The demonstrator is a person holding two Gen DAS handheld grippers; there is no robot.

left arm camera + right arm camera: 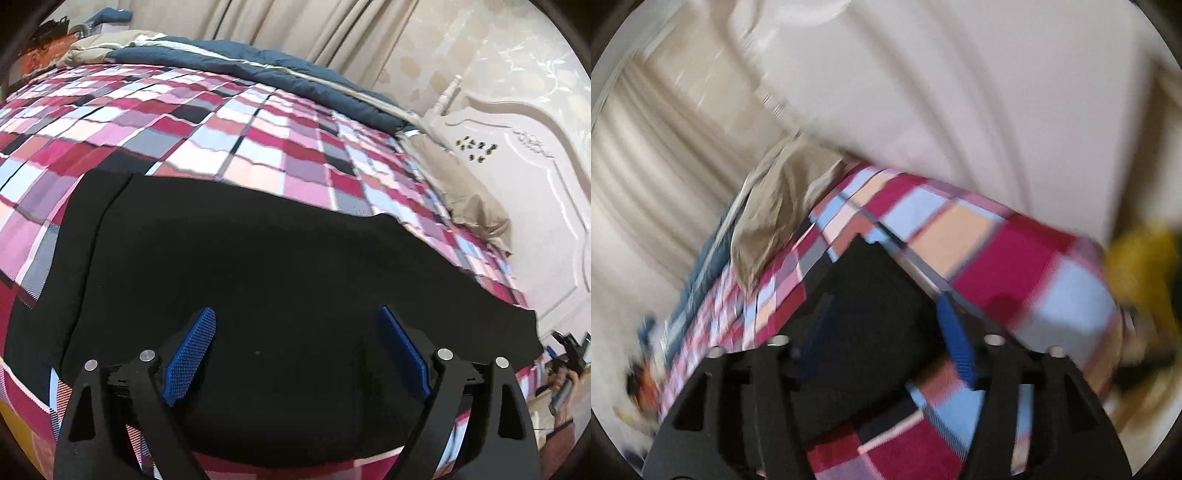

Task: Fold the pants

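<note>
black pants (266, 266) spread flat across the lower middle of the left wrist view, on the checked bedspread (229, 122) of the bed. looks folded at least once lengthwise, judging by a second layer edge running down the left side of the cloth, though not certain; no compact final bundle yet, so probably mid-task with one or more cross folds left.

left hand-held gripper (295, 325) low in the frame, over the near part of the pants, blue pads (192, 350) spread wide, released, nothing between them. right hand-held gripper (886, 310) in the lower middle of the blurred right wrist view, also spread apart and holding nothing as far as visible, a corner of the pants (864, 280) lying between and beyond the pads; touching or hovering, cannot tell.

far edge of the pants wavy across the centre of the left view, right end tapering to the lower right near the bed's side. plenty of bare bedspread in the upper half for folding away. navy quilt (258, 70) along the top and a beige pillow (465, 199) at right by the white headboard (517, 155), both well apart from the pants. near edge of the bed at the bottom of the frame, just beside the cloth, so little slack there.
</note>
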